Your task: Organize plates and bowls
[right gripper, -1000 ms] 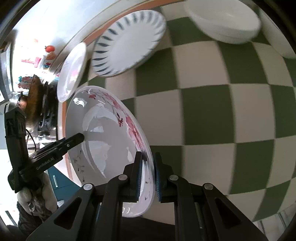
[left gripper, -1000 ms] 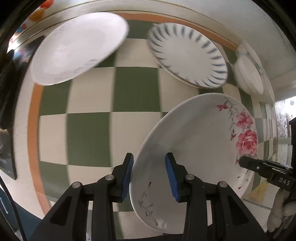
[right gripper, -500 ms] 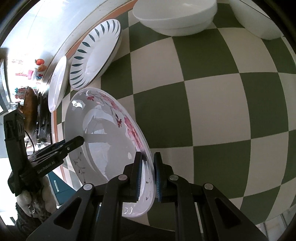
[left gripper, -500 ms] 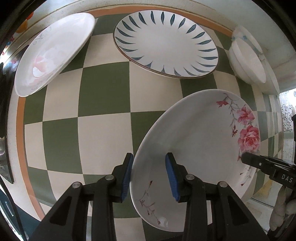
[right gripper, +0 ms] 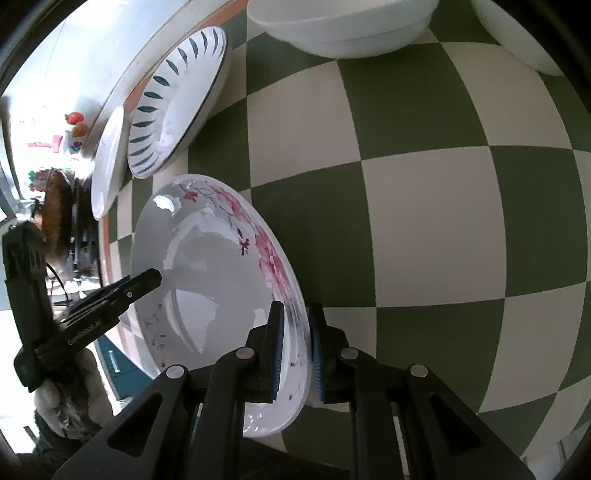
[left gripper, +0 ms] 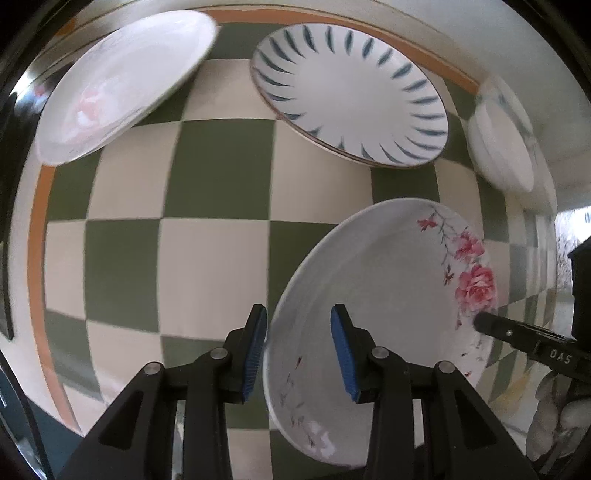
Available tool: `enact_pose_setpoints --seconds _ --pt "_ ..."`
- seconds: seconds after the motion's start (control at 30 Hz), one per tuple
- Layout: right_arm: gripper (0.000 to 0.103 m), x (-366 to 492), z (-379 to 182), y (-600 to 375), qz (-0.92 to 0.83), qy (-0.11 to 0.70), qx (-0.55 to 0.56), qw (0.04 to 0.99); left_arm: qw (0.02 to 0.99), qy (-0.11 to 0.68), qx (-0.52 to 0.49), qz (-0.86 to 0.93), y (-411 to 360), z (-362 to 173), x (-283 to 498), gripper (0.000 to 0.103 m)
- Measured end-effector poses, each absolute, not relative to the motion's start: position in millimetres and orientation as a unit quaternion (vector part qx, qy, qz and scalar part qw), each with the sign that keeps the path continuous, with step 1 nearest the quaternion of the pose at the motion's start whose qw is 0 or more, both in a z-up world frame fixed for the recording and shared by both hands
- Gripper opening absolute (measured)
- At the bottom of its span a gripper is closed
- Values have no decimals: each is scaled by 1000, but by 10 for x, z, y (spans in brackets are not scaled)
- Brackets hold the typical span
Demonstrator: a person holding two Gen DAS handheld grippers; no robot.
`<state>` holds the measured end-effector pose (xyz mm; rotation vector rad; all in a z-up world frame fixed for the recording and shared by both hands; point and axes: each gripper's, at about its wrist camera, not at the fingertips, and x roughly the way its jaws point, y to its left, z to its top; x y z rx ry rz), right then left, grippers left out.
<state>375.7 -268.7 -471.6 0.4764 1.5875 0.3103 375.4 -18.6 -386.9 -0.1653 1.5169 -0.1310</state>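
A white plate with pink flowers (left gripper: 384, 295) is held above the checked tablecloth (left gripper: 207, 236). My right gripper (right gripper: 295, 347) is shut on its rim, and shows in the left wrist view (left gripper: 517, 336) at the plate's right edge. My left gripper (left gripper: 298, 347) is open, its blue pads straddling the plate's near rim without pinching it; it shows in the right wrist view (right gripper: 122, 295). The flowered plate also shows in the right wrist view (right gripper: 207, 280), tilted on edge.
A blue-leaf plate (left gripper: 351, 96) and a second pink-flowered white plate (left gripper: 122, 81) lie at the back of the table. White bowls (left gripper: 506, 147) stand at the back right; one white bowl (right gripper: 343, 26) is ahead of the right gripper. An orange-bordered table edge (left gripper: 37, 258) runs on the left.
The view has shifted: the back plates moved within the left wrist view, and the bowls drew closer in the right wrist view. The grip on the flowered plate is unchanged.
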Motion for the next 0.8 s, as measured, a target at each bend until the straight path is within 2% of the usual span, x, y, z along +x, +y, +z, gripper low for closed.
enact_pose_setpoints --seconds 0.07,0.3,0.43,0.57,0.8 --pt "19 3757 -4581 -2746 140 697 213 671 725 681 -86 -49 -82 -3752 3734 34" --pt "44 3909 -3635 -2582 199 649 177 713 753 638 -159 24 602 -3267 3750 36" --pt "46 4324 -3319 -1995 252 630 143 720 764 613 -188 74 1197 -3270 4039 36" --pt "46 4887 -3445 -1279 280 629 117 716 762 605 -208 101 1704 -3431 4335 36" --pt "46 5974 -4062 -168 278 662 111 688 747 617 -220 113 2287 -3834 4840 36"
